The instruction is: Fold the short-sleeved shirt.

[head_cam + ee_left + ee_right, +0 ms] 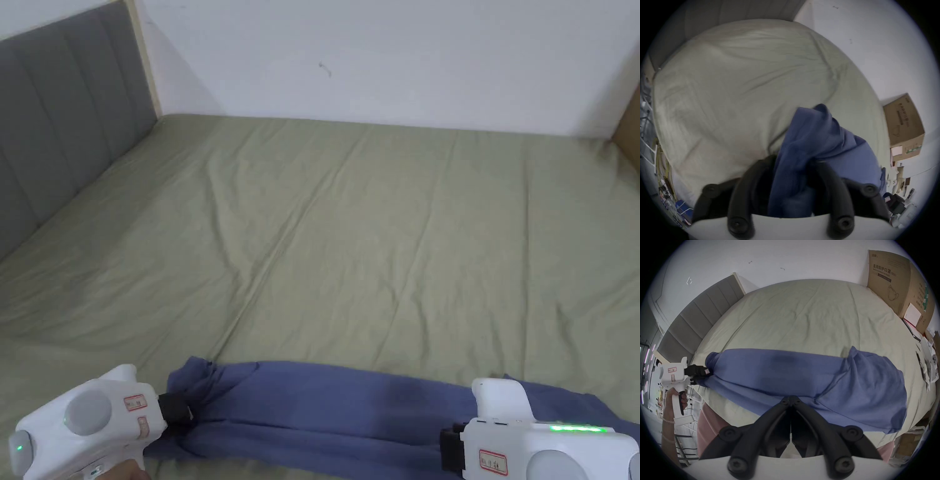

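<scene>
Looking down from my head, I see the blue shirt (312,406) stretched in a long band across the near edge of the bed (350,237), lying on the green sheet. My left gripper (181,409) bites its left end; my right gripper (451,449) meets the cloth at the right, though I cannot tell its jaws from here.

Through my left gripper view, bunched shirt cloth (802,154) runs between both jaws, which pinch it. A box (904,125) stands beyond the bed.

Through my right gripper view, the jaws of my right gripper (791,402) are pressed together with their tips at the shirt's near edge (786,374); whether cloth sits between them I cannot tell. Farther off, my hand (672,400) holds the left gripper (705,373) at the shirt's far end, before the grey headboard (693,318).
</scene>
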Tool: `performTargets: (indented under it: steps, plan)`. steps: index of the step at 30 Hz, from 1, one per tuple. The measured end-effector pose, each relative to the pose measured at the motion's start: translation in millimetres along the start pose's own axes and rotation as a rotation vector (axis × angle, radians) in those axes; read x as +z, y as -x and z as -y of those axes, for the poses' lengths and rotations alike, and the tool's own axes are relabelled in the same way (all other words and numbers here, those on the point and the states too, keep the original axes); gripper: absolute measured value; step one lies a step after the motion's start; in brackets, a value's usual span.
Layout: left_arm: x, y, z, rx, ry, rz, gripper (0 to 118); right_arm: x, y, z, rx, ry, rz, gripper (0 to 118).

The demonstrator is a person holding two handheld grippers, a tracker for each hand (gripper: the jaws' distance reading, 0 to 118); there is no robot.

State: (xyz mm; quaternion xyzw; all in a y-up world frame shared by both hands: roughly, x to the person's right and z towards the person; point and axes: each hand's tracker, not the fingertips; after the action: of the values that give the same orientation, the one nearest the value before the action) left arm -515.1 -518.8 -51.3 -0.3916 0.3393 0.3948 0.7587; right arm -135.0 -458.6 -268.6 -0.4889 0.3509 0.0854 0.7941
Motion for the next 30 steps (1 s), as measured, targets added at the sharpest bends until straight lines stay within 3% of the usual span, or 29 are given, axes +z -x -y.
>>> performTargets:
  steps: [1,2,4,8,11,17,25,26,27,28,29,30]
  plan:
    - [3,0,0,0.0,-0.009,0.09,22,-1,-3,1,-0.012,0.006,0.004,0]
    - [6,-1,0,0.004,-0.004,0.086,14,-1,-4,3,-0.03,0.009,0.009,0]
    - [10,-5,-5,-0.001,0.005,0.094,11,-5,-10,2,-0.05,0.028,0.002,0]
    - [35,-30,-9,-0.088,-0.054,0.069,11,-1,-20,5,-0.066,0.025,0.024,0]
    - [66,-57,-15,-0.15,-0.093,0.145,11,6,-32,6,-0.09,0.015,0.03,0]
    - [113,-140,11,-0.415,-0.145,0.298,11,16,-57,8,-0.162,-0.025,0.036,0]
    - [72,-245,86,-0.693,0.018,0.463,11,29,-86,24,-0.237,-0.042,0.047,0]
    - [64,-255,94,-0.707,0.029,0.473,20,31,-89,27,-0.249,-0.045,0.053,0]
    - [57,-262,99,-0.718,0.051,0.481,36,32,-93,29,-0.261,-0.046,0.057,0]
    - [51,-267,104,-0.724,0.071,0.5,60,33,-97,31,-0.278,-0.046,0.06,0]
    - [46,-273,110,-0.734,0.099,0.504,94,34,-101,34,-0.297,-0.047,0.058,0]
    - [45,-279,114,-0.748,0.136,0.491,106,35,-105,36,-0.314,-0.048,0.056,0]
